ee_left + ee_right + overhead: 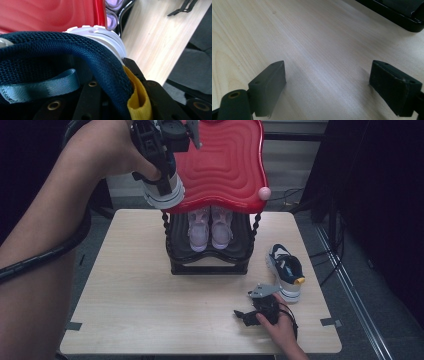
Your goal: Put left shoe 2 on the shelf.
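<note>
High view: left gripper (159, 167) clamps navy sneaker (163, 190) by collar, heel up, beside red top shelf (225, 165); shelf lies right. Right gripper (255, 315) wide, empty, resting on table (135, 290).

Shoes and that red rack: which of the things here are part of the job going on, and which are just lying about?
Part of the job:
- navy shoe clamped in the left gripper, raised beside the red top shelf
- matching navy shoe on the table
- right gripper, jaws open, resting on the table

Lying about:
- lilac shoes on the lower shelf
- cables on the floor
</note>
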A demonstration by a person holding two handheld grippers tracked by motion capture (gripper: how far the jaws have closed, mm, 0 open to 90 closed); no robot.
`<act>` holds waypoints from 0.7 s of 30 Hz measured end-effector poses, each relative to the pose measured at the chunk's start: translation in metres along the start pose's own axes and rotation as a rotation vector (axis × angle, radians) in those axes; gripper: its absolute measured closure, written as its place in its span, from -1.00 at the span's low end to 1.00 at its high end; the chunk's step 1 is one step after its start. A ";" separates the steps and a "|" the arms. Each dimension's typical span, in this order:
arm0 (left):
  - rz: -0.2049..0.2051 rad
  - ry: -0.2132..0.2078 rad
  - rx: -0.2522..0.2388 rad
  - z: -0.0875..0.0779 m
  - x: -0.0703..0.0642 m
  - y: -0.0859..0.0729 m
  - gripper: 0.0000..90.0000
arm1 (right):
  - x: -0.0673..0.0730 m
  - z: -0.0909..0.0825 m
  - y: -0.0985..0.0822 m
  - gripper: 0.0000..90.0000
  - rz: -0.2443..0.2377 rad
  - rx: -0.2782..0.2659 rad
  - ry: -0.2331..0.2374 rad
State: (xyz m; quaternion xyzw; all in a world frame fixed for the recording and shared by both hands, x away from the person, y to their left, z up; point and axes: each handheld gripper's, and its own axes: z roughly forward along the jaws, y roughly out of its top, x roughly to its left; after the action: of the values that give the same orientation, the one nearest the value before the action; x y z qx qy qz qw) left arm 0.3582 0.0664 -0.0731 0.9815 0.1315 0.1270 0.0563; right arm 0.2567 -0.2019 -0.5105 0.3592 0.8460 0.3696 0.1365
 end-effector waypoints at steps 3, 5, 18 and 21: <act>0.034 0.025 0.001 0.002 0.001 0.007 0.72 | 0.000 0.000 0.000 -0.71 0.000 0.000 0.000; 0.050 0.032 0.002 0.003 0.002 0.010 0.72 | 0.000 0.000 0.000 -0.71 0.000 0.000 0.001; 0.157 0.063 -0.003 0.014 0.006 0.036 0.72 | 0.000 0.000 0.000 -0.71 0.002 0.001 0.001; 0.184 0.069 -0.004 0.016 0.006 0.042 0.72 | 0.000 0.000 0.000 -0.71 0.002 0.001 0.001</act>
State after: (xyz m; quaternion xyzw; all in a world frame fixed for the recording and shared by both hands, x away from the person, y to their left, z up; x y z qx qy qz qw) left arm 0.3780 0.0264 -0.0814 0.9844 0.0424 0.1657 0.0418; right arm 0.2566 -0.2019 -0.5105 0.3599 0.8459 0.3695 0.1357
